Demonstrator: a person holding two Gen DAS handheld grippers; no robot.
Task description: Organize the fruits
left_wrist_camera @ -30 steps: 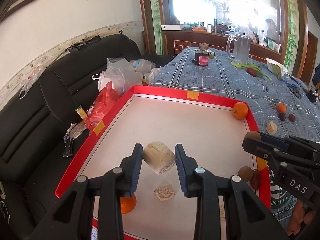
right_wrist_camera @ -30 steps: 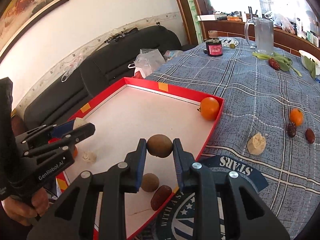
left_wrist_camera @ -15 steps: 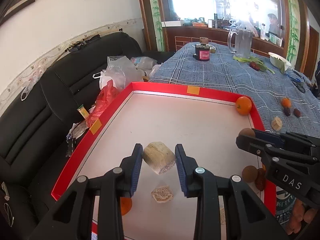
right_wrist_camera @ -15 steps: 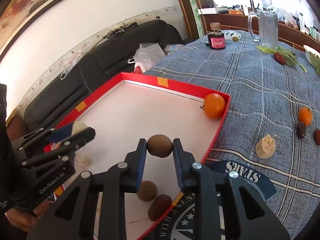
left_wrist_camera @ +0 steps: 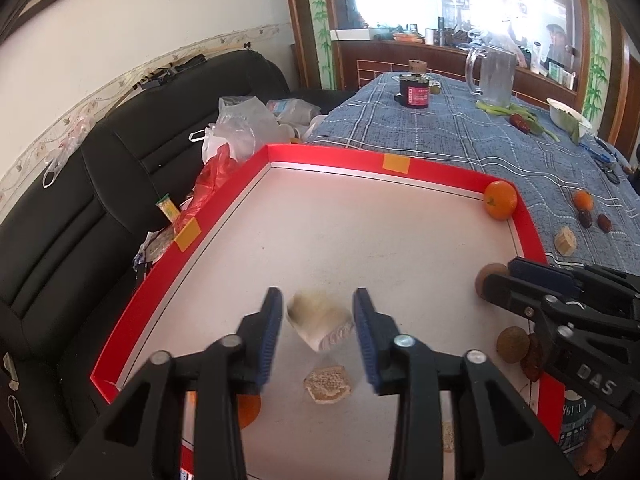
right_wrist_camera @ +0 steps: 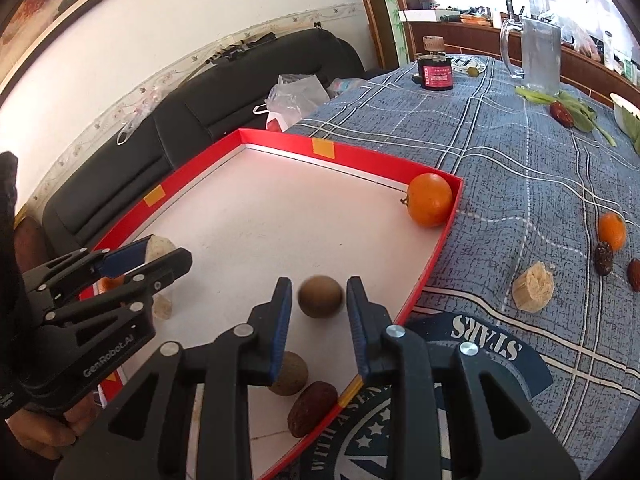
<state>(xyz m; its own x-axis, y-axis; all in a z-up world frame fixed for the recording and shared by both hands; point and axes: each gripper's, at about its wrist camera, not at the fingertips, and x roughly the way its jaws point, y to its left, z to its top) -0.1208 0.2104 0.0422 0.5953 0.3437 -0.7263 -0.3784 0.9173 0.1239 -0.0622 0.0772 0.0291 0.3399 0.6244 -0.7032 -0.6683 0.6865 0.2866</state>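
Both grippers just opened: left gripper [left_wrist_camera: 315, 334] lets go of the pale chunk [left_wrist_camera: 320, 326], right gripper [right_wrist_camera: 316, 314] of the brown fruit [right_wrist_camera: 321, 296], over the red tray [right_wrist_camera: 436, 248].

Blurred pale chunk [left_wrist_camera: 318, 322], blurred brown fruit [right_wrist_camera: 321, 296]

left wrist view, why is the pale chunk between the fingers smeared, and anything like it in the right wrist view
Left wrist view: pale chunk motion-blurred between just-opened jaws, tray sharp, window blown out. Right wrist view: brown round fruit smeared likewise, clear of both pads.
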